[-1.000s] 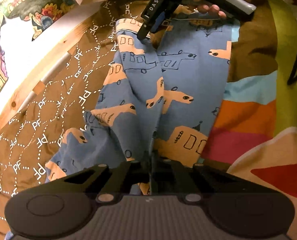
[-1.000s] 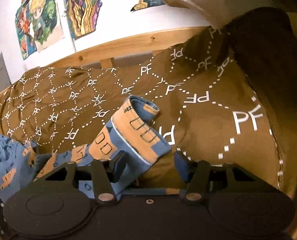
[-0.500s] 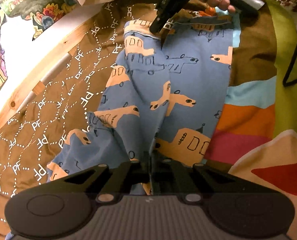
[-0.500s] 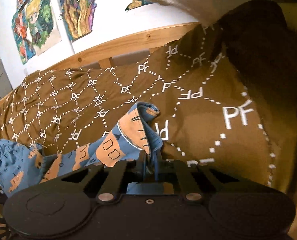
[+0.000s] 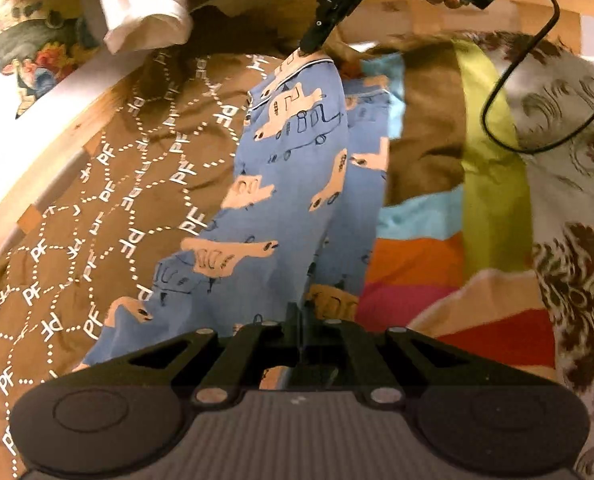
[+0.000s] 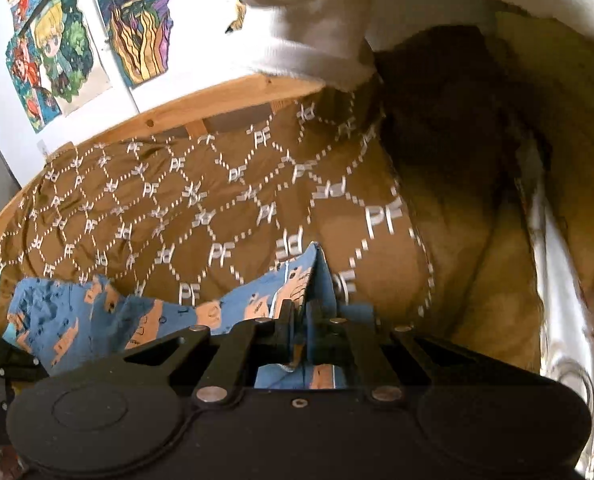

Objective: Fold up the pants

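The pants (image 5: 281, 184) are blue with tan print and hang stretched between both grippers above a brown quilt. My left gripper (image 5: 299, 320) is shut on the near end of the pants. My right gripper (image 6: 303, 320) is shut on the hem end (image 6: 297, 280), which stands up between its fingers. In the left wrist view the right gripper (image 5: 311, 46) pinches the far end of the pants, lifted off the bed. The rest of the pants (image 6: 77, 316) trails to the lower left in the right wrist view.
The brown quilt (image 5: 97, 208) with white "PF" marks covers the bed, with a wooden rail (image 6: 225, 100) along the wall. A striped colourful blanket (image 5: 437, 264) lies to the right. A white cloth (image 5: 145, 8) hangs at the top. A black cable (image 5: 537, 80) loops at right.
My right gripper closed on the hem end and lifted it up and away. The pants pulled taut into a narrower strip. My left gripper kept its hold.
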Tool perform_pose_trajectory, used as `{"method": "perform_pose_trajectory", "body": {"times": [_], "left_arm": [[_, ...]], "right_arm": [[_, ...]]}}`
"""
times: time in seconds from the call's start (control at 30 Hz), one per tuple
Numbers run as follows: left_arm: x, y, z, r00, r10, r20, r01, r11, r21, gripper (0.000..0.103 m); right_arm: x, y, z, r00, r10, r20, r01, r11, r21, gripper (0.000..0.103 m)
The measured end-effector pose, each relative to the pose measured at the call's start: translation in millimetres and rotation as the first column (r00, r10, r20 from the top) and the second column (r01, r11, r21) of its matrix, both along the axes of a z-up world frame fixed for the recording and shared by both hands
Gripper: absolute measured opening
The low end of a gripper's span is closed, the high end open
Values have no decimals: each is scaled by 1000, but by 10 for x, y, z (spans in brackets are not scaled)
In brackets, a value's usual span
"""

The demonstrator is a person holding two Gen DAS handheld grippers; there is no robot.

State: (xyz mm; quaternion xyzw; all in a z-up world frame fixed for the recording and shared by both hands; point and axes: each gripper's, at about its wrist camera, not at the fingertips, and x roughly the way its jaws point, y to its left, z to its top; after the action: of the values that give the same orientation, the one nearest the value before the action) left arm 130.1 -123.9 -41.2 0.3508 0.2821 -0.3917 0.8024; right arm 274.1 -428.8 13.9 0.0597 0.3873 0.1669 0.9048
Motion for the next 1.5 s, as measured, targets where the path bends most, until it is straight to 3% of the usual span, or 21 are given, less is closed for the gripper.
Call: {"method": "perform_pose_trajectory", "body": {"times": [0.4, 0.63, 0.73, 0.83, 0.9, 0.97, 1.03, 1.2, 1.27, 1.37, 1.5], "left_arm": [[-9, -50, -110, 999, -43, 5, 43, 999, 9, 1], [6, -69, -273, 998, -66, -8, 67, 996, 56, 1], [47, -13, -259, 997, -71, -33, 72, 996, 47, 14], [107, 118, -131, 996, -43, -72, 42, 999, -22, 43], [168, 222, -16, 996, -9, -91, 1, 996, -86, 46], [264, 283, 109, 996, 25, -90, -39, 988, -148, 55], [381, 253, 198, 997, 66, -32, -70, 982, -177, 58], [800, 2, 173, 970, 207, 126, -195, 975, -102, 56], [960, 23, 148, 958, 267, 102, -254, 960, -120, 56], [1088, 121, 106, 939, 335, 77, -323, 936, -141, 56], [1092, 343, 86, 926, 368, 80, -357, 925, -127, 57]], "right_arm": [[-407, -178, -218, 995, -84, -59, 80, 994, -69, 4], [-564, -197, -382, 991, -96, -92, 86, 991, -107, 4], [-569, -169, -426, 994, -78, -76, 67, 989, -135, 11], [-595, -188, -343, 998, -65, -16, 62, 986, -152, 30], [-584, -161, -270, 999, -29, 37, 36, 980, -195, 44], [-502, -129, -221, 998, -1, 70, 15, 979, -203, 48], [-369, -59, -193, 995, 30, 94, -10, 978, -206, 48], [57, 169, -241, 988, 106, 111, -80, 972, -223, 46], [216, 249, -330, 989, 118, 87, -93, 963, -252, 37], [346, 319, -455, 990, 129, 63, -103, 943, -318, 8], [337, 259, -473, 994, 83, 76, -54, 944, -324, 8]]}}
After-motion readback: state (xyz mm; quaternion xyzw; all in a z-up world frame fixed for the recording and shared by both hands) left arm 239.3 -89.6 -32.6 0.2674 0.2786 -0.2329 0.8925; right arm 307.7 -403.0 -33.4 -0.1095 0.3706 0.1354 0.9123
